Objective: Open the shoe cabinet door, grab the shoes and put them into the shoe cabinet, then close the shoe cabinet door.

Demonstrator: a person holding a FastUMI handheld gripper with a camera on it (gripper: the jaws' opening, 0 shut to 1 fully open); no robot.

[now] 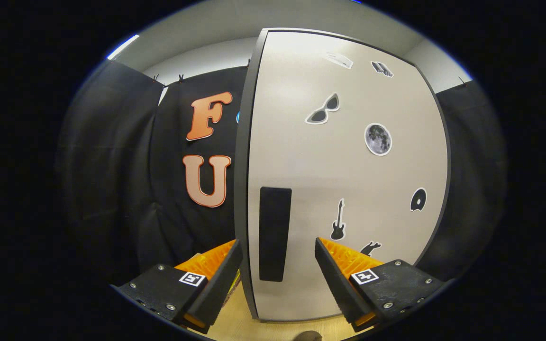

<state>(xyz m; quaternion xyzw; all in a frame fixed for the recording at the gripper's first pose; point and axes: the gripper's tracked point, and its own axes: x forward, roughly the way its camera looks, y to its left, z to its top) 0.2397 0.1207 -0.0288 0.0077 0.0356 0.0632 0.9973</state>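
Observation:
The shoe cabinet door is a pale panel with a dark edge, standing just ahead of me, with several stickers on its face. A black vertical handle strip sits near the door's left edge. My gripper is open, its fingers spread either side of that handle and of the door's left edge. The left finger lies past the door's edge, the right finger in front of the panel. Neither finger visibly presses on the handle. No shoes are in sight.
Black cloth walls hang to the left and right of the cabinet. A light wooden floor shows below the door. A grey ceiling is overhead.

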